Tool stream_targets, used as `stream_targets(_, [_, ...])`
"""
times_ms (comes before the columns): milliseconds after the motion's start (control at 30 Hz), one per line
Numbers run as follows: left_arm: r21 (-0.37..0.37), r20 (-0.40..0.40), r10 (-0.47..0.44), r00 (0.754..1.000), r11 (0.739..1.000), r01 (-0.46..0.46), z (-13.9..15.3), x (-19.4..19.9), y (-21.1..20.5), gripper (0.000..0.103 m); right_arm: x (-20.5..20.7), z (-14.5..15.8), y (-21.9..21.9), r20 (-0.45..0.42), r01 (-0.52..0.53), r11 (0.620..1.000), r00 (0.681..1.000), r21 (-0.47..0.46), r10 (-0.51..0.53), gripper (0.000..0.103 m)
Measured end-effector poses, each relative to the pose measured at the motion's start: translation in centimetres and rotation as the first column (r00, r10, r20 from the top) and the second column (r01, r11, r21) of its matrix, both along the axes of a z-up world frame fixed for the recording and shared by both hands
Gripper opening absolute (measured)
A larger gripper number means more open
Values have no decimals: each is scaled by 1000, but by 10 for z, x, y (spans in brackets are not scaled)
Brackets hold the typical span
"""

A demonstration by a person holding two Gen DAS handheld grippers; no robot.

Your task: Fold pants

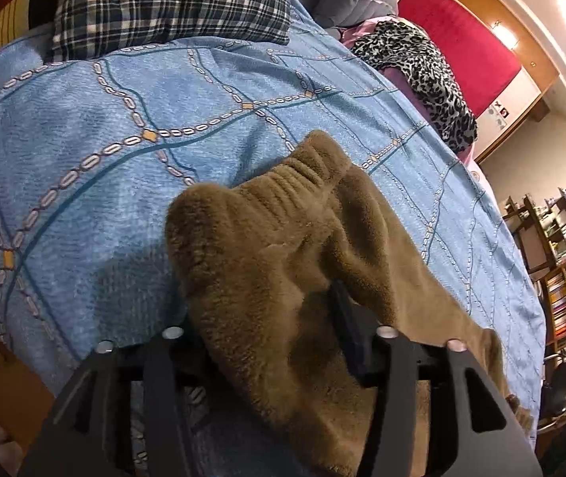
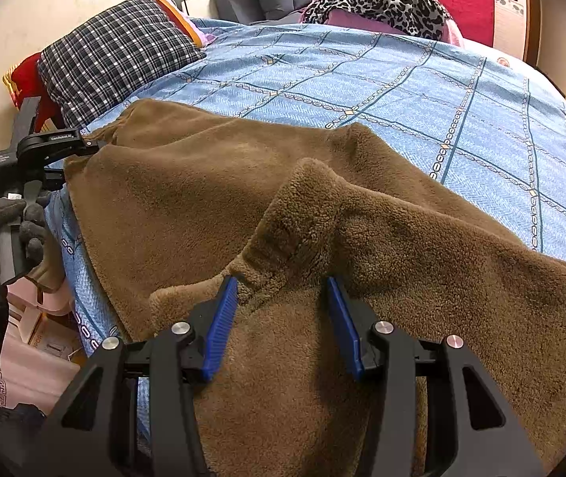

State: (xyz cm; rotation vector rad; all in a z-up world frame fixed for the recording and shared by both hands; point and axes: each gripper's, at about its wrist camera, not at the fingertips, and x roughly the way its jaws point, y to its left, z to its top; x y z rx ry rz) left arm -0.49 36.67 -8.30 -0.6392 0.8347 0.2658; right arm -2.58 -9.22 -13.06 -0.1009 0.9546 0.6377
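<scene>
The left gripper (image 2: pixel 92 144) pinches the brown fleece pants (image 2: pixel 211 198) at their edge, while the right gripper (image 2: pixel 283 306) spreads its fingers (image 2: pixel 219 326) wide over a raised fold on the bed (image 2: pixel 402 79).

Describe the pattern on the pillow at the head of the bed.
The pillow is a dark navy-and-white plaid check, clearest in the right wrist view.

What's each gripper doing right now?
Left gripper: shut on the brown pants.
Right gripper: open, fingers straddling a fold of the pants.
</scene>
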Motion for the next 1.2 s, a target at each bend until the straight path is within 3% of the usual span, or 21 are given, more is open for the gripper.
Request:
stream_targets(167, [11, 19, -37, 999, 999, 37, -8, 20, -10, 93, 0, 0, 0, 0, 2, 1000, 1000, 3, -2, 48])
stream_targets(233, [39, 9, -41, 999, 998, 40, -9, 27, -16, 93, 0, 0, 0, 0, 4, 1000, 1000, 6, -4, 48])
stream_targets(300, [32, 14, -27, 1000, 999, 27, -8, 26, -15, 85, 0, 0, 0, 0, 6, 1000, 1000, 11, -6, 48])
stream_targets(367, [10, 16, -5, 1000, 1000, 5, -6, 22, -11, 51, 0, 0, -1, 1, 8, 1000, 1000, 13, -8, 48])
stream_targets(433, [-37, 29, 7, 1000, 999, -6, -4, 16, -3, 34, -1, 0, -1, 2, 9, 1000, 1000, 14, -9, 48])
stream_targets(533, [-69, 51, -3, 999, 998, 6, 1, 9, 0, 25, -3, 1, -3, 3, 11, 1000, 1000, 19, -12, 48])
stream_targets(733, [-41, 104, -17, 994, 999, 22, 27, 2, -15, 19, -4, 3, -6, 6, 19, 999, 1000, 34, -19, 48])
stream_targets(933, [56, 177, -100, 979, 994, 92, 69, 6, -56, 17, -8, 11, -15, 18, 36, 997, 999, 71, -37, 48])
stream_targets(1200, [227, 210, -289, 934, 944, 241, 111, 13, -140, 17, -11, 26, -43, 35, 96, 985, 994, 146, -102, 48])
